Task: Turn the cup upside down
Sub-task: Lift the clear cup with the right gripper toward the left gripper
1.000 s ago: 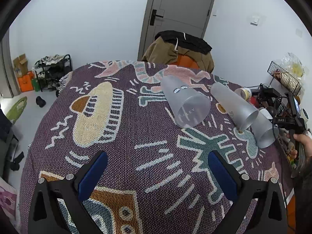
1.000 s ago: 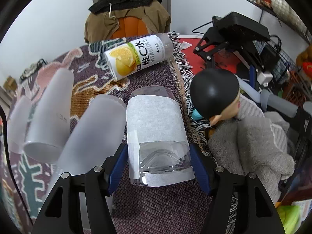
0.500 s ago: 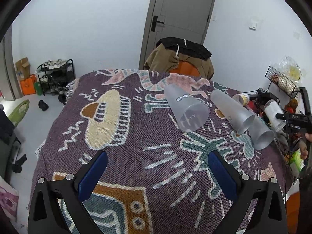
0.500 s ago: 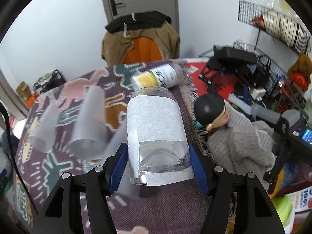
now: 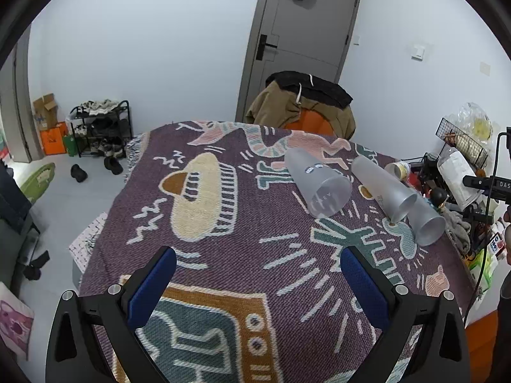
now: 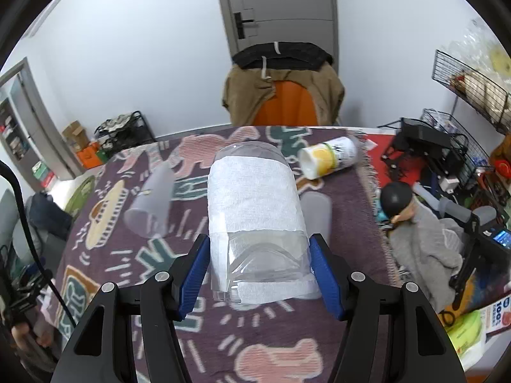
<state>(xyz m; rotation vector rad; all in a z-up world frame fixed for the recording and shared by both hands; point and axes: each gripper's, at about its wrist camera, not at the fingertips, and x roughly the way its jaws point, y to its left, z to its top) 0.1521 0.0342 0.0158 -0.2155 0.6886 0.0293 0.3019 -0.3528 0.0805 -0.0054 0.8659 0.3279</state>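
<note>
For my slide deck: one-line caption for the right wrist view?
Right gripper holds a paper-wrapped clear cup above the patterned cloth, frosted cups lying behind.

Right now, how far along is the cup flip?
Pickup looks done: the right gripper is clamped on the paper-wrapped clear cup, lifted off the patterned blanket. The cup points away horizontally, so turning it and setting it down remain. The left gripper is open and idle.

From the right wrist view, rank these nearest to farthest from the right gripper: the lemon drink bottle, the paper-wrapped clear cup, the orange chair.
1. Paper-wrapped clear cup, clamped in the right gripper.
2. Lemon drink bottle, lying on the blanket, ahead and right.
3. Orange chair, beyond the table's far edge by the door.
</note>
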